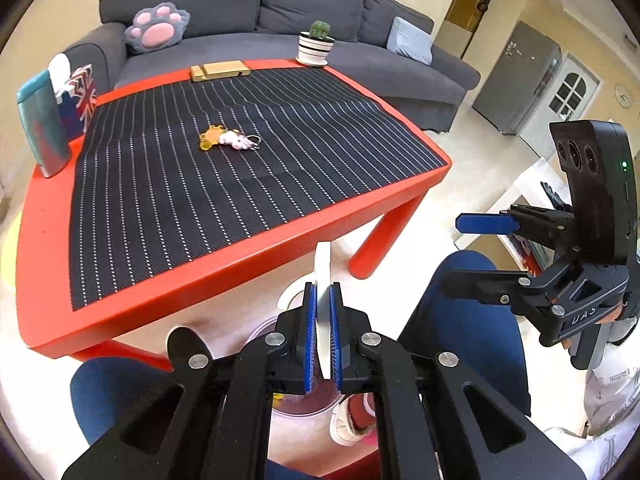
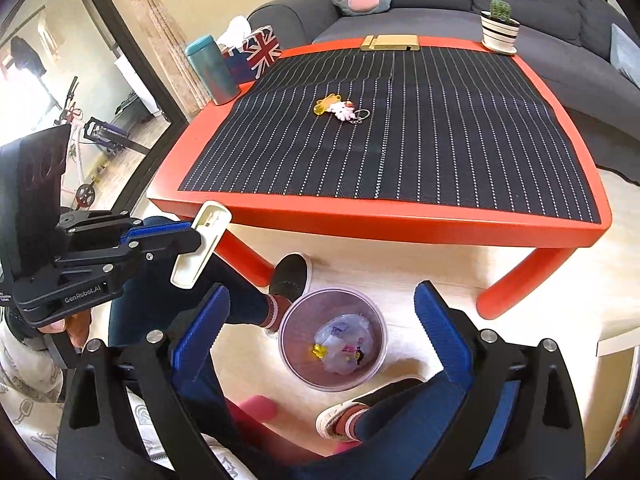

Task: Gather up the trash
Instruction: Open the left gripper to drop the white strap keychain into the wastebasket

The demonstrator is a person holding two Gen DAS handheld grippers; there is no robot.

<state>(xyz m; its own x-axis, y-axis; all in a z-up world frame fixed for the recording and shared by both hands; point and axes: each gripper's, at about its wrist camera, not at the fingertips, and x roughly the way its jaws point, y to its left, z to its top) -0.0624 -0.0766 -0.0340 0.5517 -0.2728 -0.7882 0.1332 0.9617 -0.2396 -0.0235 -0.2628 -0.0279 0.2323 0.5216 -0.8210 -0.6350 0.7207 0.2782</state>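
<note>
Red table, bin contents only right view

On the red table, a keychain lies mid-mat, with cactus pot and tissue box at corners.

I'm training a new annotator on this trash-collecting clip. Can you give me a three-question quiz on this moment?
1. True or false: the left hand-held gripper is shut on a flat white piece.
2. What lies in the clear bin on the floor?
A. crumpled plastic wrapping
B. a cactus pot
C. nothing
3. Which hand-held gripper is open?

Key: 1 true. 2 A. 3 the right hand-held gripper.
</note>
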